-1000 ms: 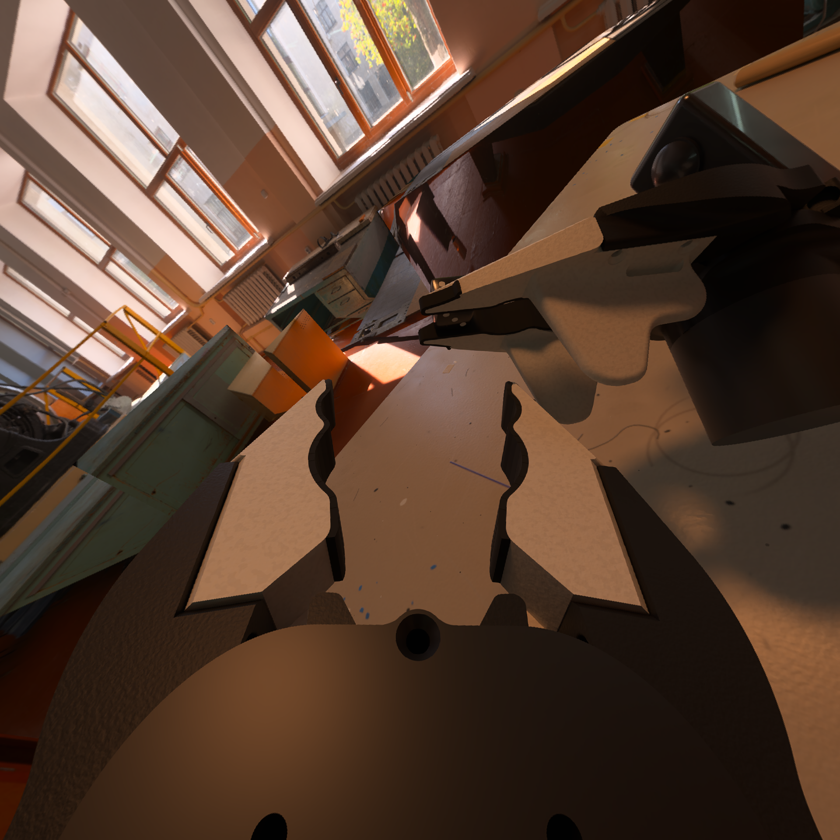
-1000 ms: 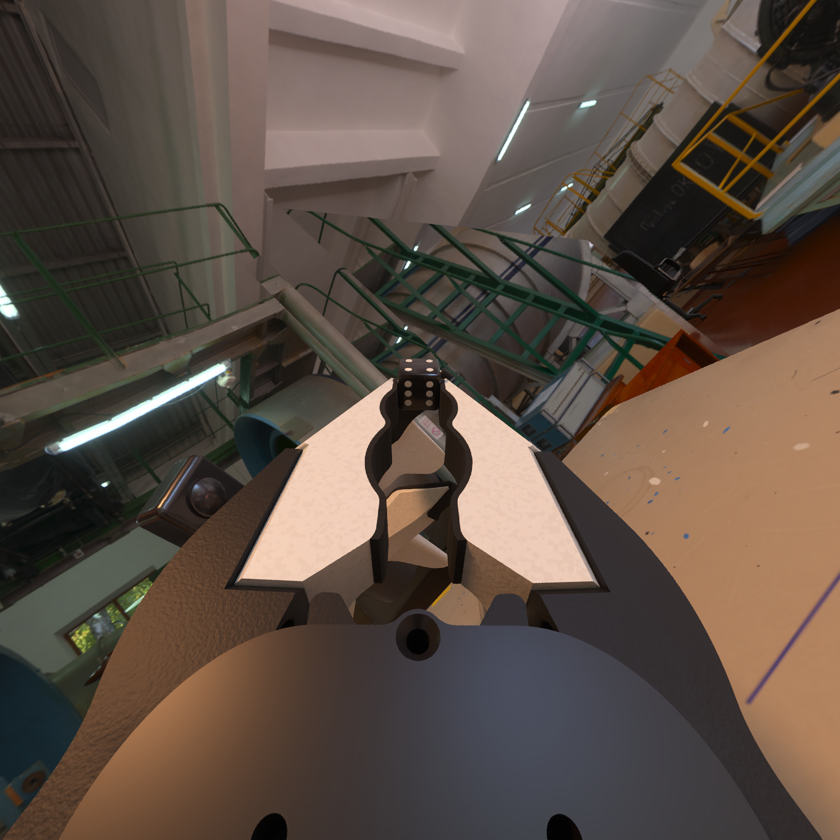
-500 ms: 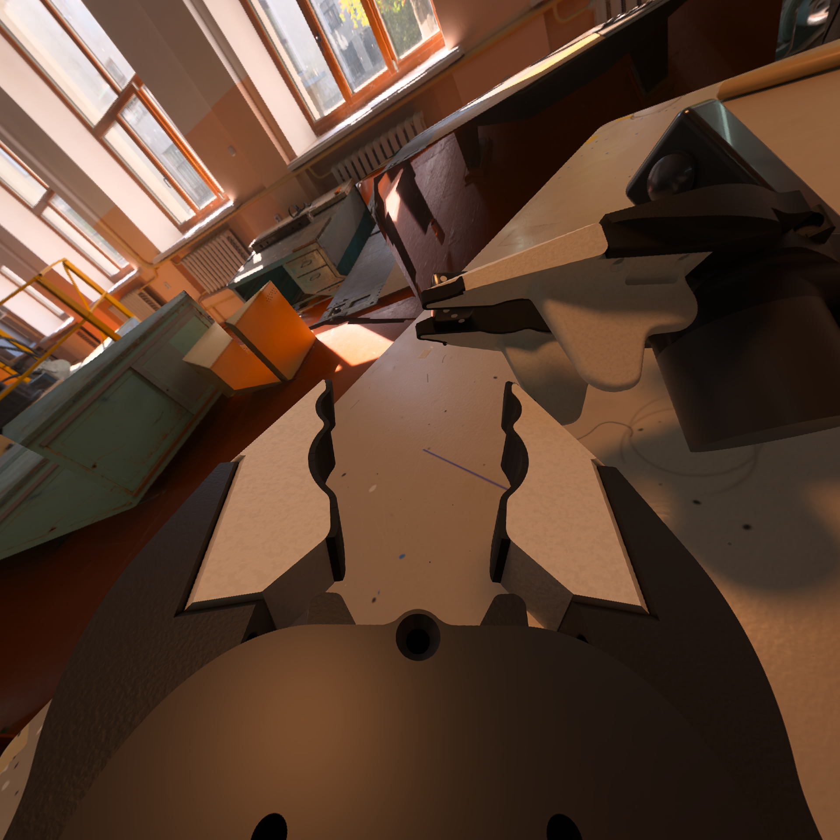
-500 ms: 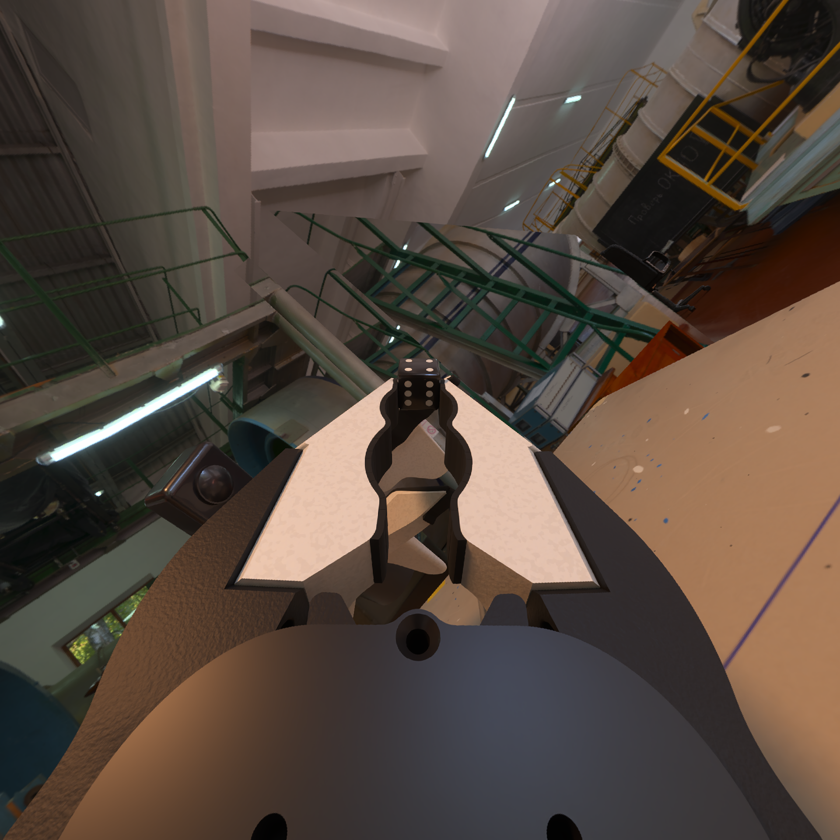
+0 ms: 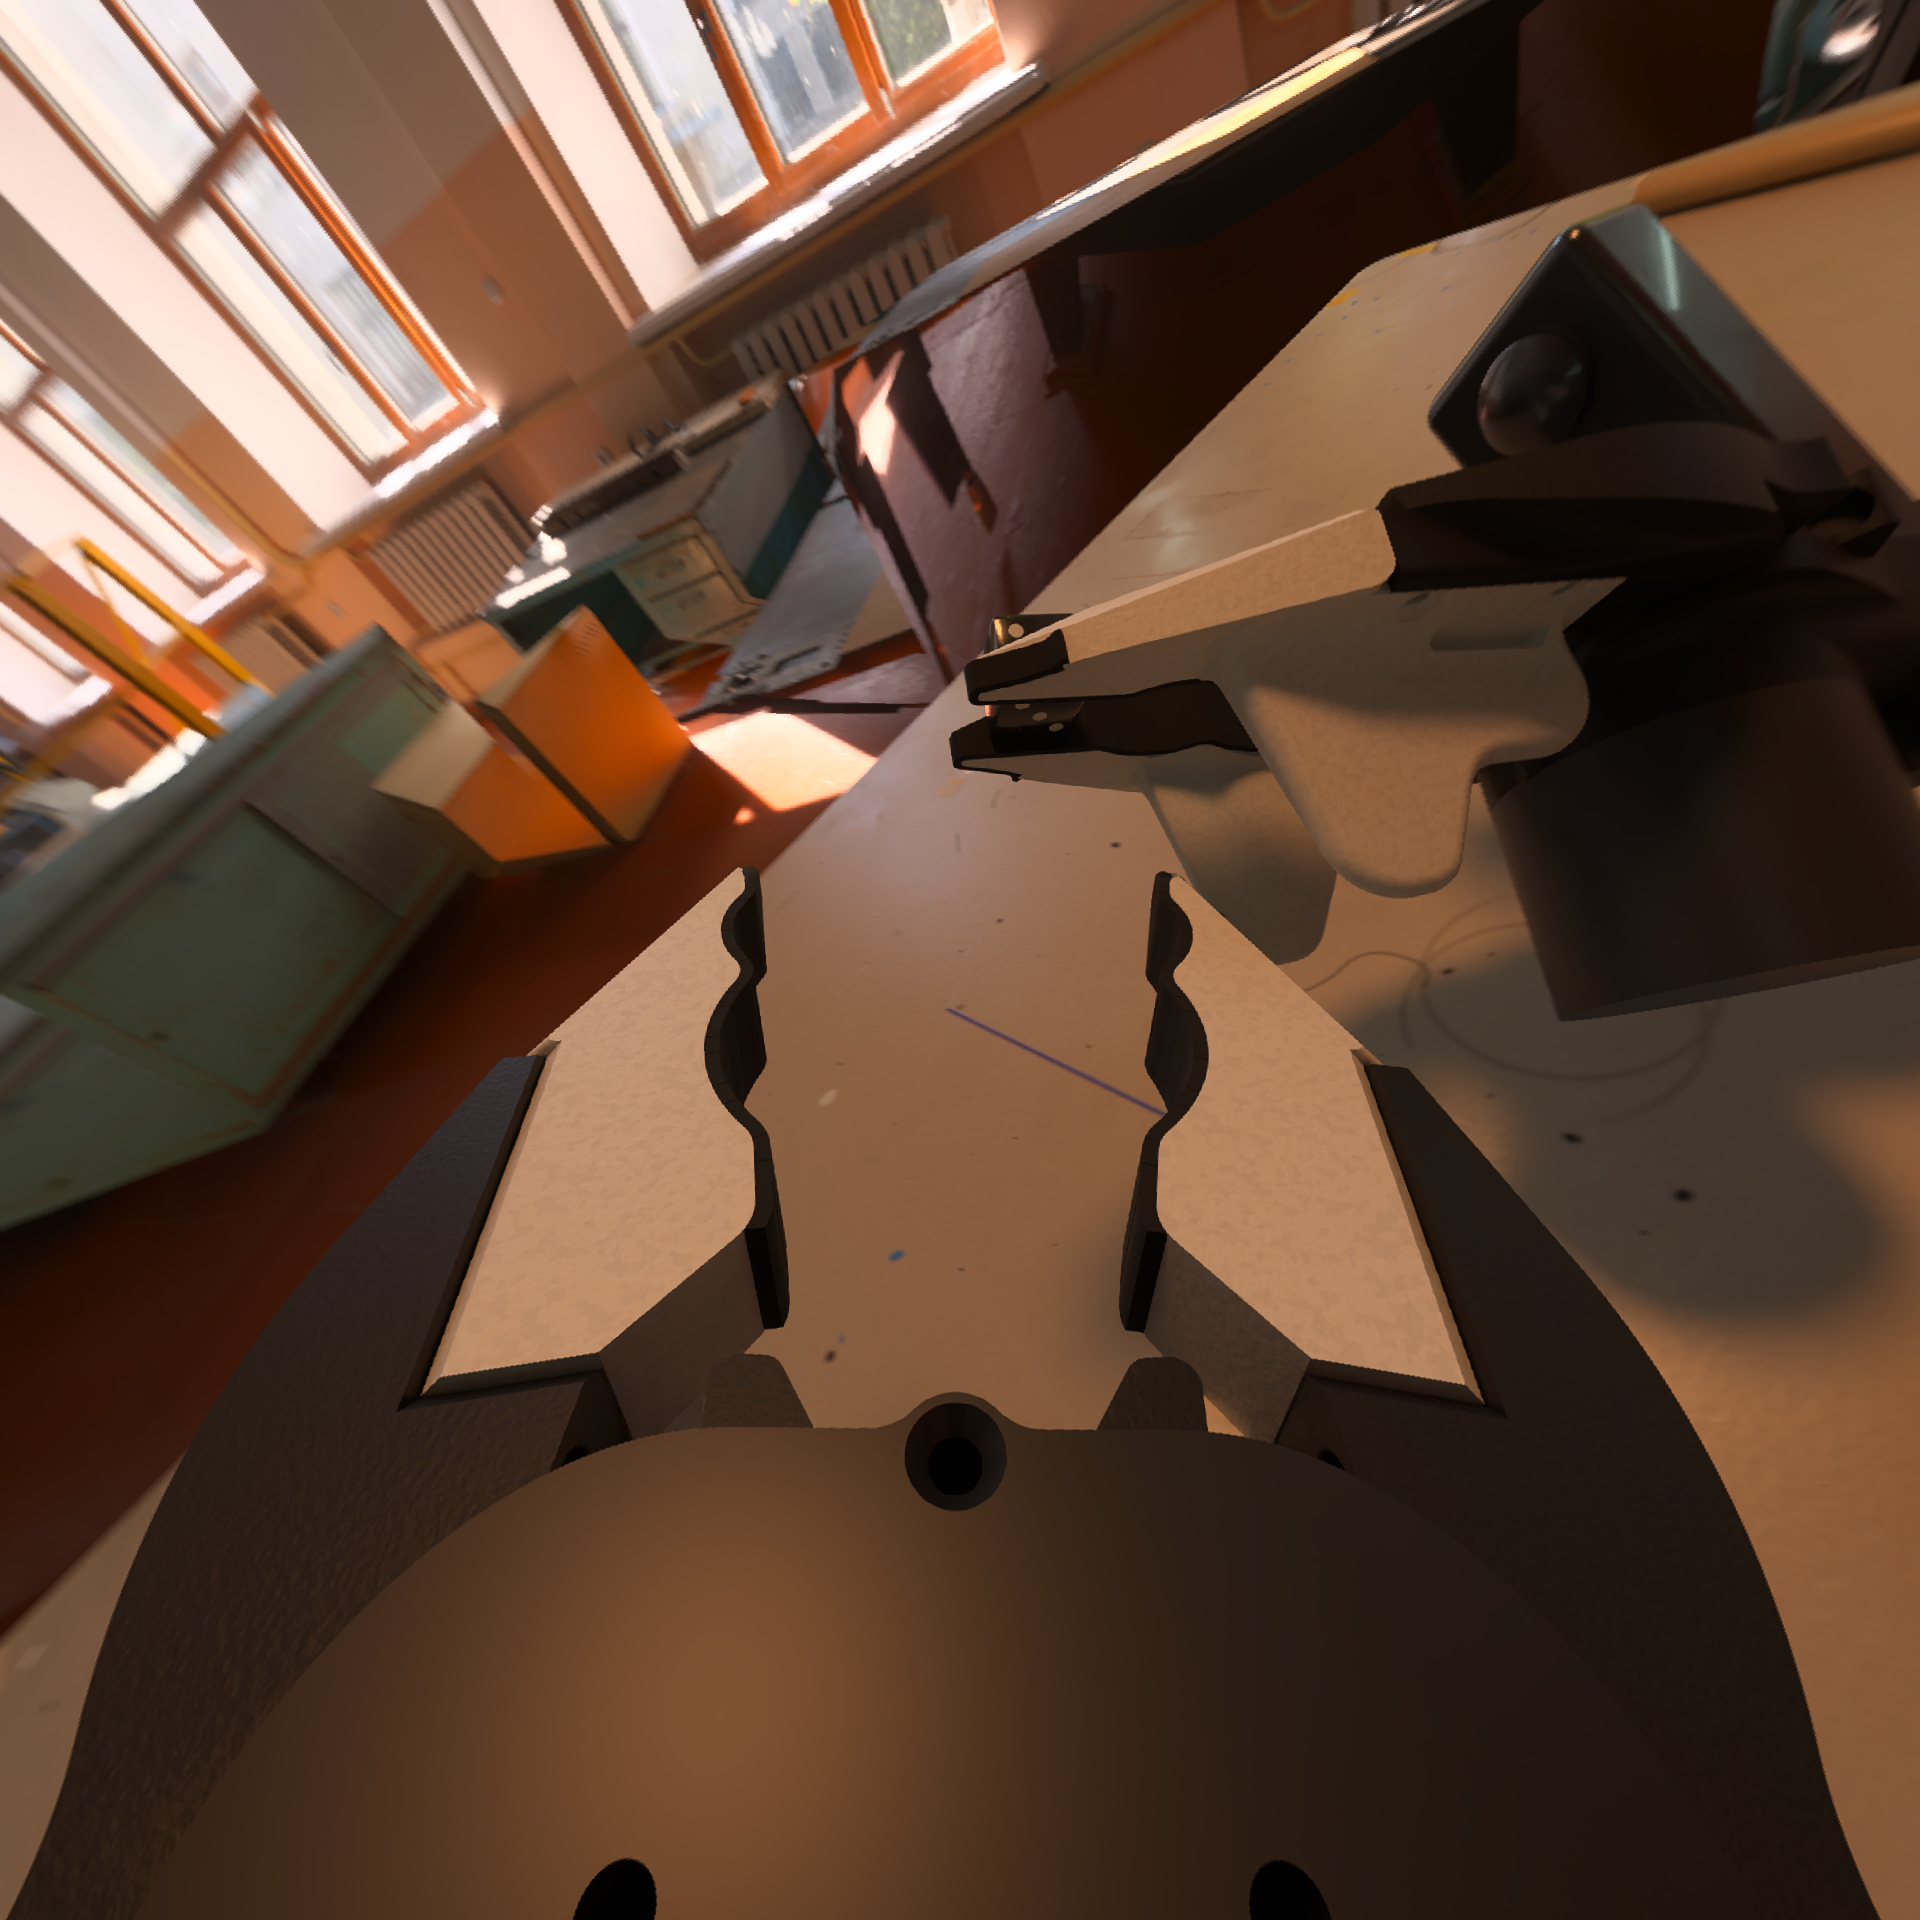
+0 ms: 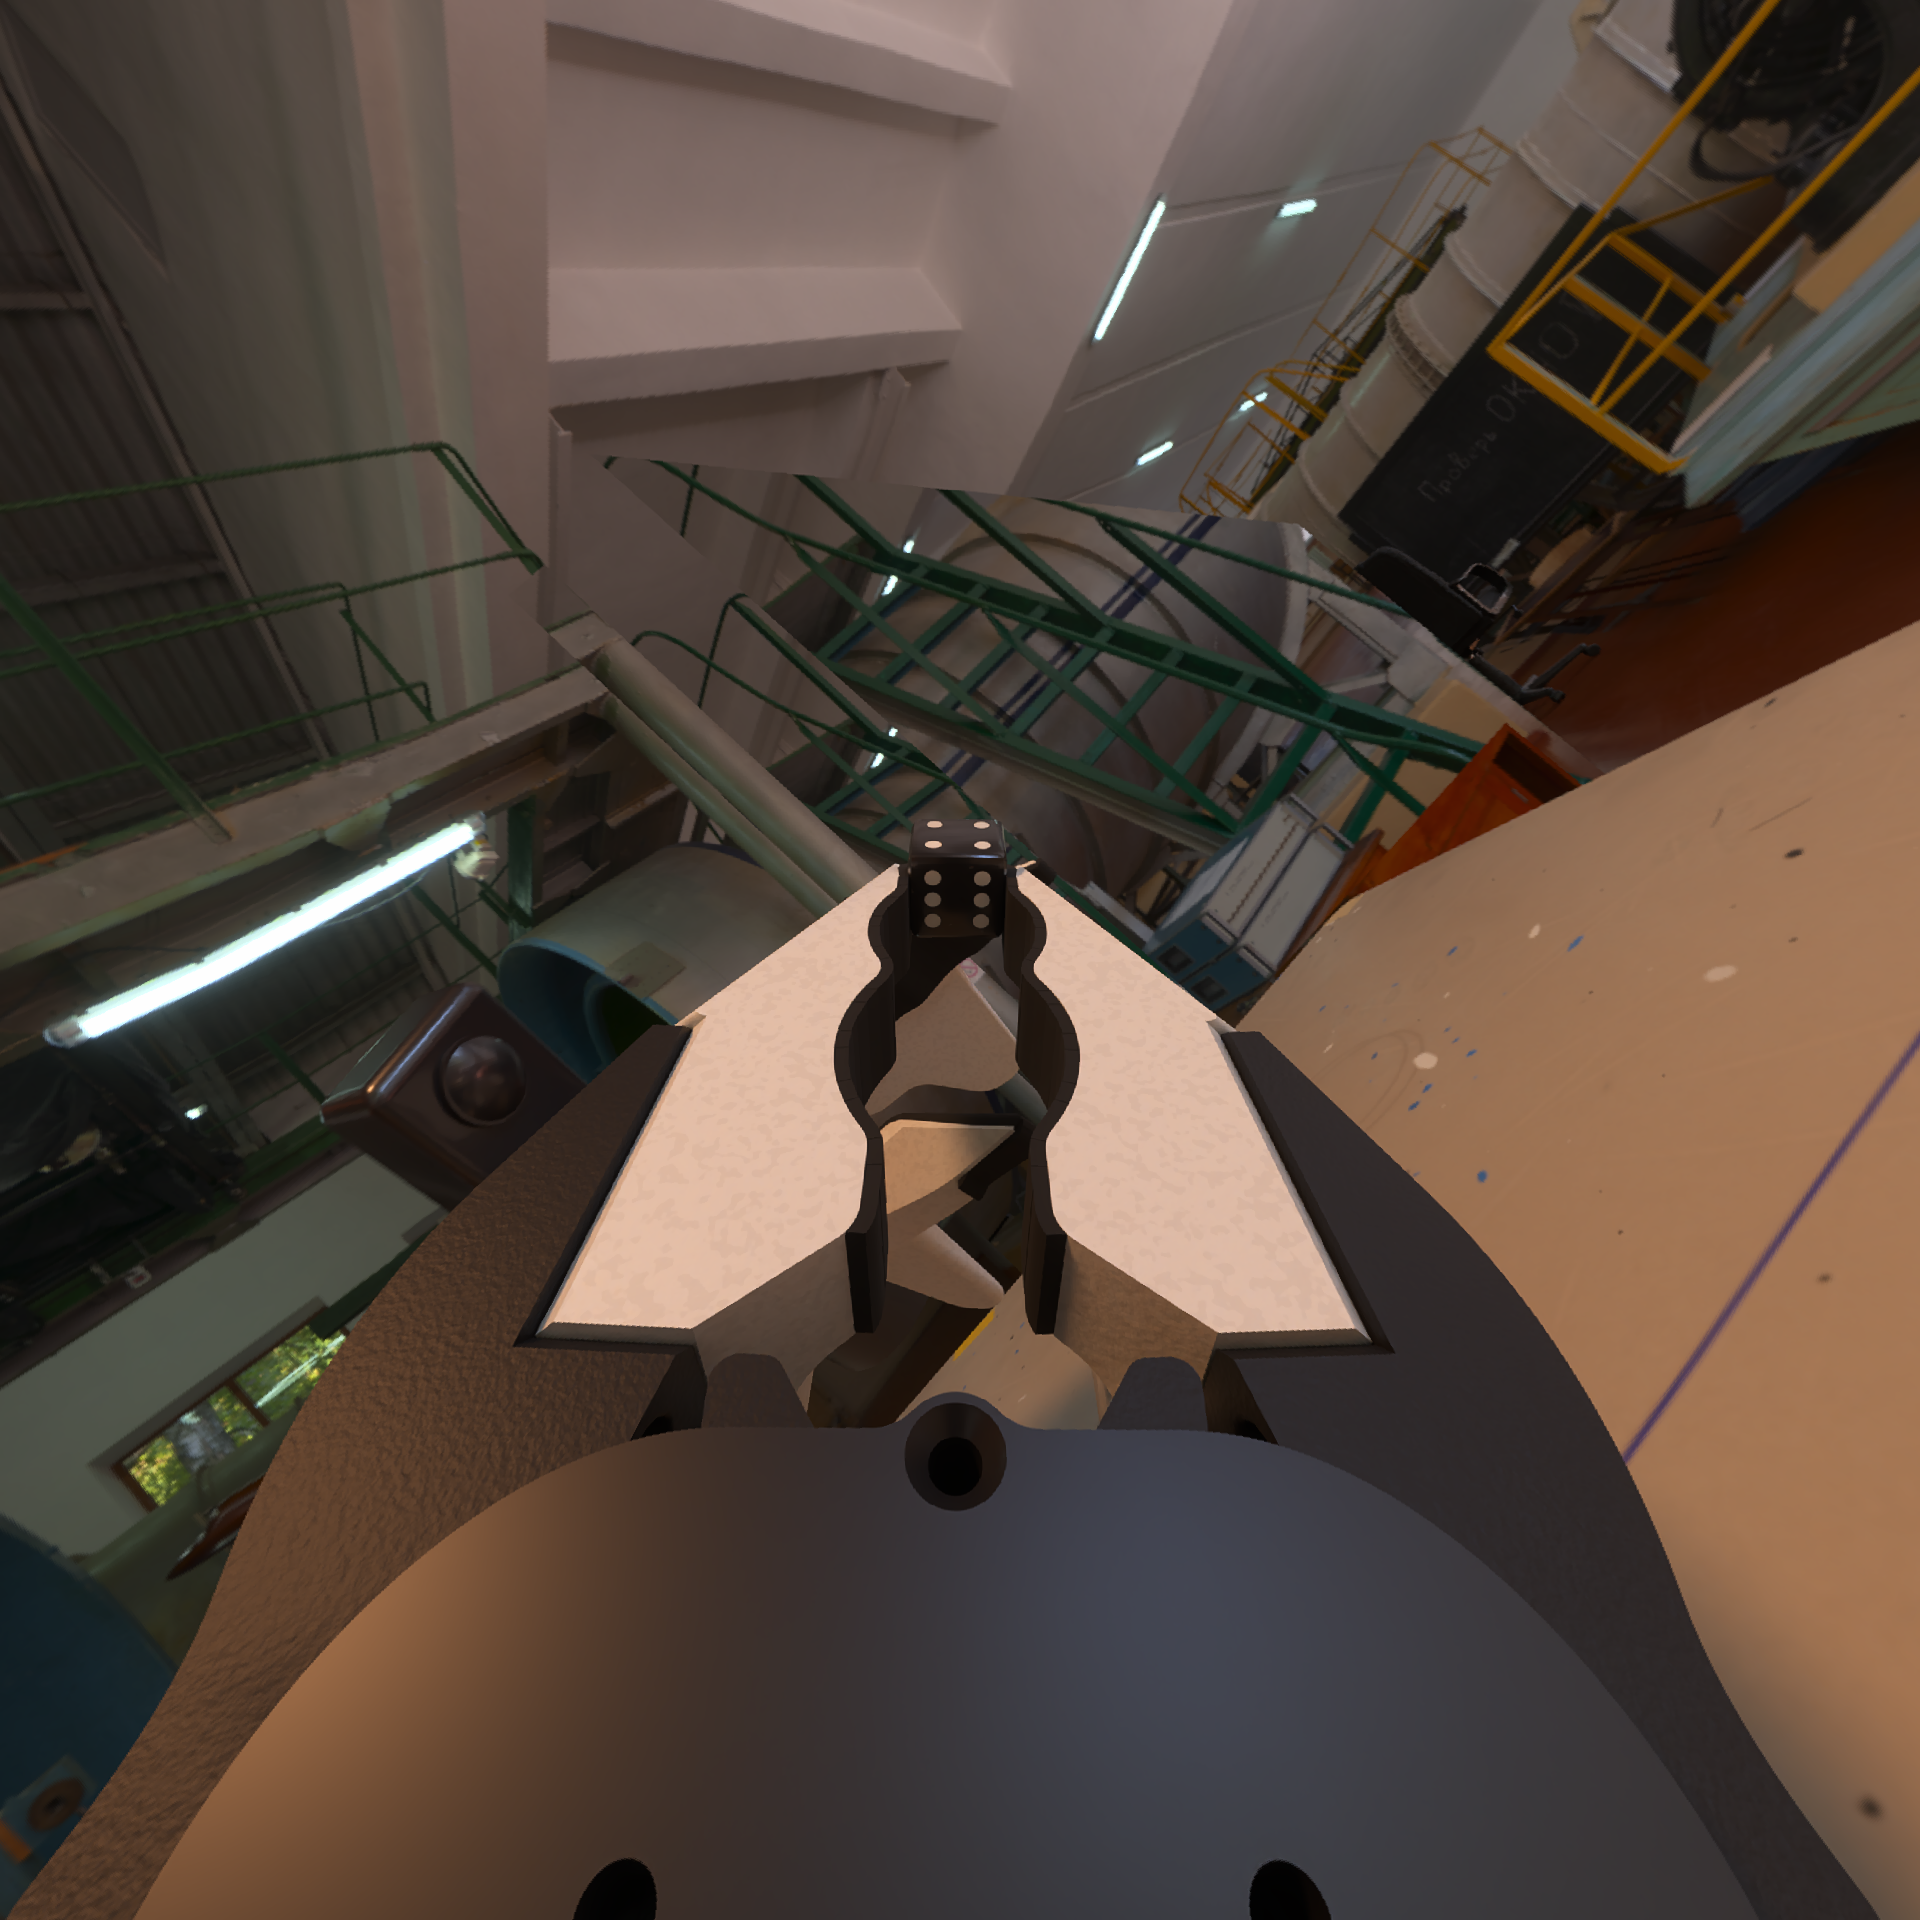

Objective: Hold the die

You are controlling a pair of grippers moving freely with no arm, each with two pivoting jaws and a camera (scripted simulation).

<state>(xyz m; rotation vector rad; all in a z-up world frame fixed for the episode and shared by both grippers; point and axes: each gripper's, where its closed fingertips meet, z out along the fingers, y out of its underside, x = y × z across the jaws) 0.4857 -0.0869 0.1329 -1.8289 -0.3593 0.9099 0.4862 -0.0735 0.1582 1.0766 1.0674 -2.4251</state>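
A small black die with white pips (image 6: pixel 954 879) is pinched between the tips of my right gripper (image 6: pixel 956 894), which is shut on it and holds it up off the table. In the left wrist view the right gripper (image 5: pixel 997 691) comes in from the right above the table, with the die (image 5: pixel 1031 714) just visible between its dark tips. My left gripper (image 5: pixel 954 894) is open and empty, its fingers wide apart over the tan table (image 5: pixel 935 1174), below and in front of the right gripper's tips.
The tan table (image 6: pixel 1621 1039) has paint specks and a thin blue line (image 5: pixel 1049 1060). Its left edge drops to a red floor (image 5: pixel 208 1299). Green and orange cabinets (image 5: pixel 561 748) stand beyond. Part of the left gripper shows behind my right fingers in the right wrist view.
The left wrist view has tilted down, showing less window and more table and floor. The right gripper still holds the die; its view has shifted slightly.
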